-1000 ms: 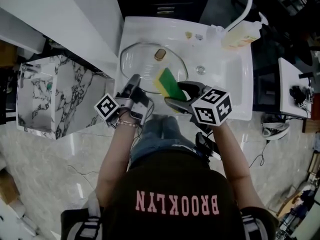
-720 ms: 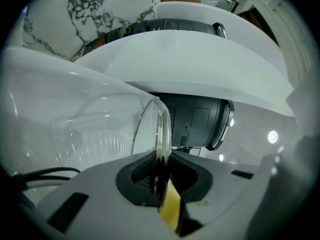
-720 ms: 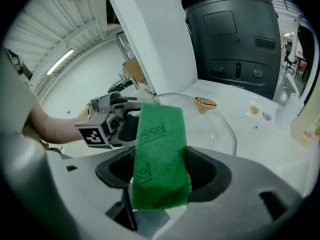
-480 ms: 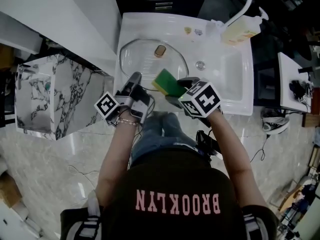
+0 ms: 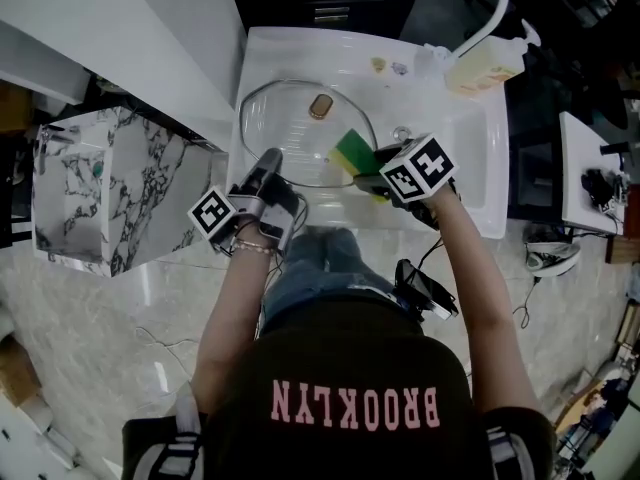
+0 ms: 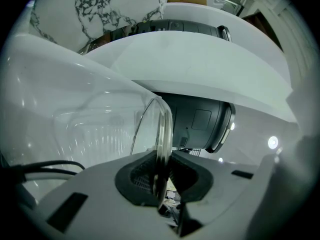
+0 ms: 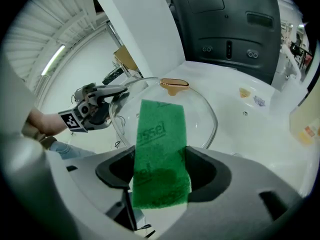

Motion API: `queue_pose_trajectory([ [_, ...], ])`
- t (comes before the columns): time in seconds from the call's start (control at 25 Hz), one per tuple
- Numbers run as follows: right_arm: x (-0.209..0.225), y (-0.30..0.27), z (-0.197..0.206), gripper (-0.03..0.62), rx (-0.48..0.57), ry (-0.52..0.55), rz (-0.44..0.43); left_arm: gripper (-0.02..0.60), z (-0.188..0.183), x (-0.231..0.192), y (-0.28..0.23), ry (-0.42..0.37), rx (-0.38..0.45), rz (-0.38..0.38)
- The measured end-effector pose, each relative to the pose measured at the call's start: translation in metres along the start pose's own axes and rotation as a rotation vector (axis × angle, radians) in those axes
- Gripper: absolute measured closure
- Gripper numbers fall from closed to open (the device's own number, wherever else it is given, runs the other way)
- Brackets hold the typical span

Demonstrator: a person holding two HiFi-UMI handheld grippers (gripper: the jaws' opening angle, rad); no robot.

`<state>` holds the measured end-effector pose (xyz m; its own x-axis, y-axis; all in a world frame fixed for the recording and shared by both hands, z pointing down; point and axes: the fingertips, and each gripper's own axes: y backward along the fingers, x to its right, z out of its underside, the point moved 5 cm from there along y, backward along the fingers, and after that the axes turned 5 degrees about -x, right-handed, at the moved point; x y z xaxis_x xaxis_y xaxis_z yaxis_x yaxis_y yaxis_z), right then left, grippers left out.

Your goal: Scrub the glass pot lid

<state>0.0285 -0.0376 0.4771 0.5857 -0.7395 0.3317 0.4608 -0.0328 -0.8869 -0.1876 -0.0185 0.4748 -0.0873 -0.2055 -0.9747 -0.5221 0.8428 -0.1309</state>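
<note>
A round glass pot lid with a gold knob is held over the white sink. My left gripper is shut on its near rim; in the left gripper view the glass edge runs between the jaws. My right gripper is shut on a green and yellow sponge, which reaches over the lid's right edge. In the right gripper view the green sponge sticks out toward the lid and its knob, with my left gripper at the lid's left.
A curved white faucet and a soap bottle stand at the sink's far right. The drain lies right of the lid. A white counter and a marbled box are to the left.
My right gripper has carried the sponge forward and to the right, from the lid's near side to its right edge. The left gripper and lid have held still.
</note>
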Motion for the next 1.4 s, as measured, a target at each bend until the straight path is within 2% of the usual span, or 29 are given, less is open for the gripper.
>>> queue_pose_trajectory([
  [0.16,0.018,-0.003,-0.005,0.307,-0.002,-0.025,-0.081,0.545,0.0,-0.002,0.0,-0.001,0.007,-0.004],
  [0.44,0.058,-0.017,-0.016,0.306,-0.013,-0.061,-0.025,0.541,0.001,-0.002,0.0,0.014,0.02,-0.007],
  [0.56,0.07,-0.023,-0.02,0.306,0.0,-0.098,-0.042,0.54,0.0,-0.003,0.001,0.013,0.028,-0.011],
  [0.76,0.072,-0.023,-0.021,0.285,0.031,-0.059,-0.058,0.54,-0.002,-0.002,0.001,0.009,0.034,-0.011],
  [0.96,0.061,-0.009,-0.022,0.287,0.121,-0.068,-0.115,0.538,-0.004,-0.003,0.0,0.009,0.036,-0.019],
  [1.08,0.038,0.009,-0.028,0.292,0.157,-0.013,-0.144,0.538,-0.004,-0.004,-0.001,0.015,0.032,-0.019],
  [1.28,-0.02,0.028,-0.041,0.298,0.102,0.16,-0.126,0.538,-0.003,-0.006,-0.004,0.029,0.027,-0.017],
  [1.4,-0.049,0.029,-0.054,0.299,0.07,0.205,-0.097,0.538,-0.003,-0.007,-0.005,0.034,0.026,-0.016],
])
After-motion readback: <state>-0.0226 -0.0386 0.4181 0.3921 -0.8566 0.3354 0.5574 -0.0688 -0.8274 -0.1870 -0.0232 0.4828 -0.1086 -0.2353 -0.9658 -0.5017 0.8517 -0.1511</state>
